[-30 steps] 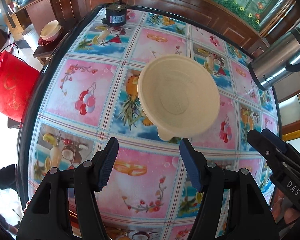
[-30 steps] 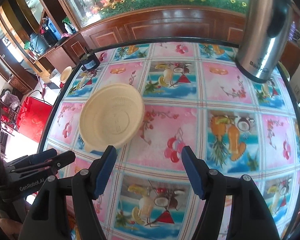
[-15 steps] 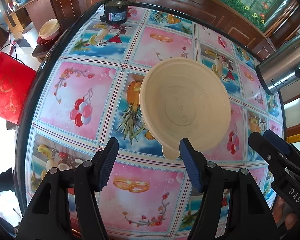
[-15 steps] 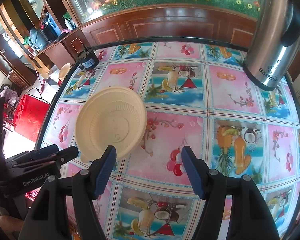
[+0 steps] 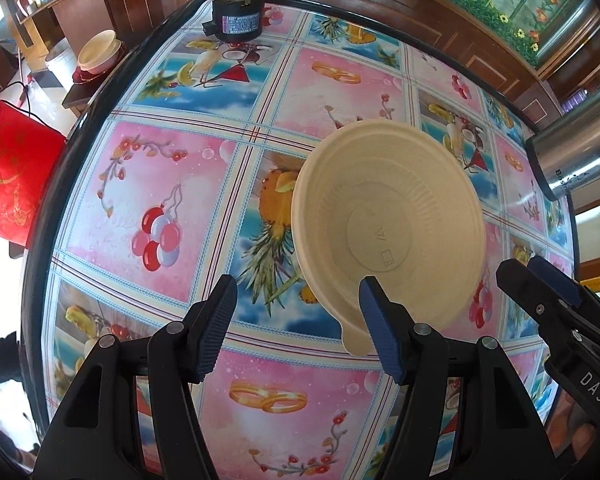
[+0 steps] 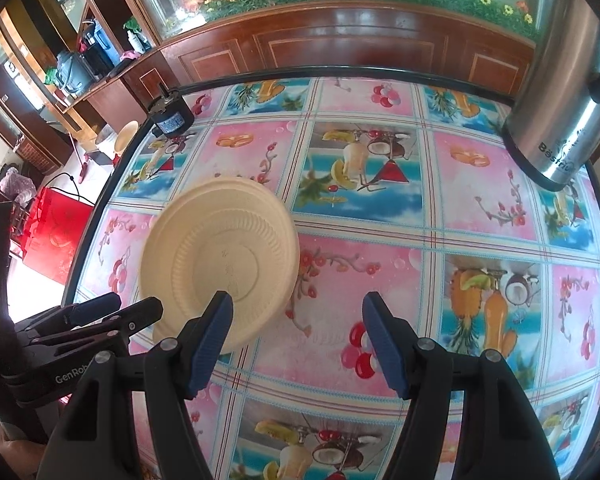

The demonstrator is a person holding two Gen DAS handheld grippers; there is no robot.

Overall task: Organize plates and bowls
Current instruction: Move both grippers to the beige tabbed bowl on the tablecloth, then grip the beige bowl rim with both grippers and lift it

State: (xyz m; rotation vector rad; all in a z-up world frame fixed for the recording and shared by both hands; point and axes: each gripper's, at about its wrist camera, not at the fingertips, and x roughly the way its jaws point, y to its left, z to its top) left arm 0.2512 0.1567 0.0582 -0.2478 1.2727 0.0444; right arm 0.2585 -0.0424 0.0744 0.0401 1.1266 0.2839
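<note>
The cream bowl sits on the desk, larger and nearer in both views than a second ago. Left hand-held gripper and right hand-held gripper hover with jaws apart and empty, the bowl's tab now just beside the left one's right finger.

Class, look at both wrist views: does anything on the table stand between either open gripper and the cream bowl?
Nothing visible does. The cream bowl sits alone on the patterned tablecloth, just ahead of the left gripper and ahead-left of the right gripper. The steel kettle and the black motor stand far off near the table edge.
</note>
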